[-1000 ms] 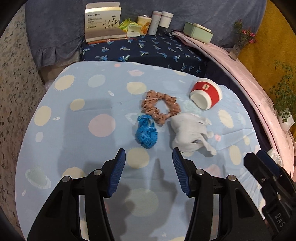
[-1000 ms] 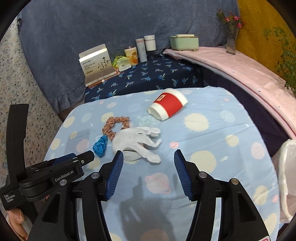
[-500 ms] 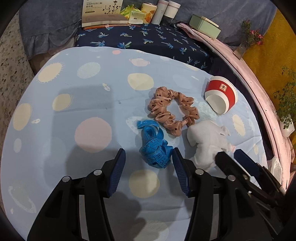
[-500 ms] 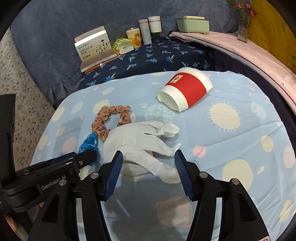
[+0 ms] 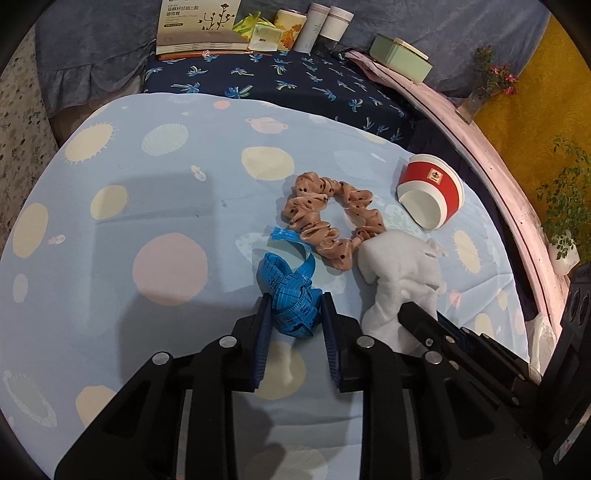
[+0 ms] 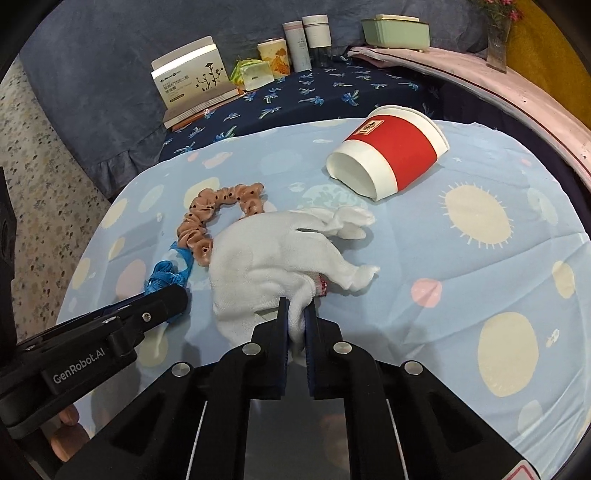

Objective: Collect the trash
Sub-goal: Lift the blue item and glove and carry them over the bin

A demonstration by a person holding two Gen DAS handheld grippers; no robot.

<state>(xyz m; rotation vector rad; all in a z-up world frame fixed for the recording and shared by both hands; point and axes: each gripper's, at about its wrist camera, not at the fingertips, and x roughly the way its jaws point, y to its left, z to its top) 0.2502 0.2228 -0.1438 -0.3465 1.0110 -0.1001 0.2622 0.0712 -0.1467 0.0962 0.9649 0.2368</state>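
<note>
Your left gripper (image 5: 293,314) has just closed its fingers (image 5: 263,325) on the bunched blue measuring tape (image 5: 291,299), and the blue pads press it from both sides. Your right gripper (image 6: 295,325) has just closed too, its fingers (image 6: 282,332) nearly together and pinching a fold at the cuff end of the white glove (image 6: 280,258).

Both things lie on the worktop (image 5: 110,221), which is covered by a light blue cloth printed with pale suns and planets. The tape's loose end trails up towards the peach polka-dot scrunchie (image 5: 325,218), which touches the glove at its lower right. Beyond the glove, a red-and-white paper cup (image 6: 388,155) lies on its side, well apart from your fingers (its open mouth faces you).

Further back, on a dark blue cloth with a palm print, stand a cardboard box (image 6: 192,81), a green packet, a yellow tin and two pale bottles (image 6: 306,40). A pale green box (image 6: 395,31) sits on the pink ledge to the right.
</note>
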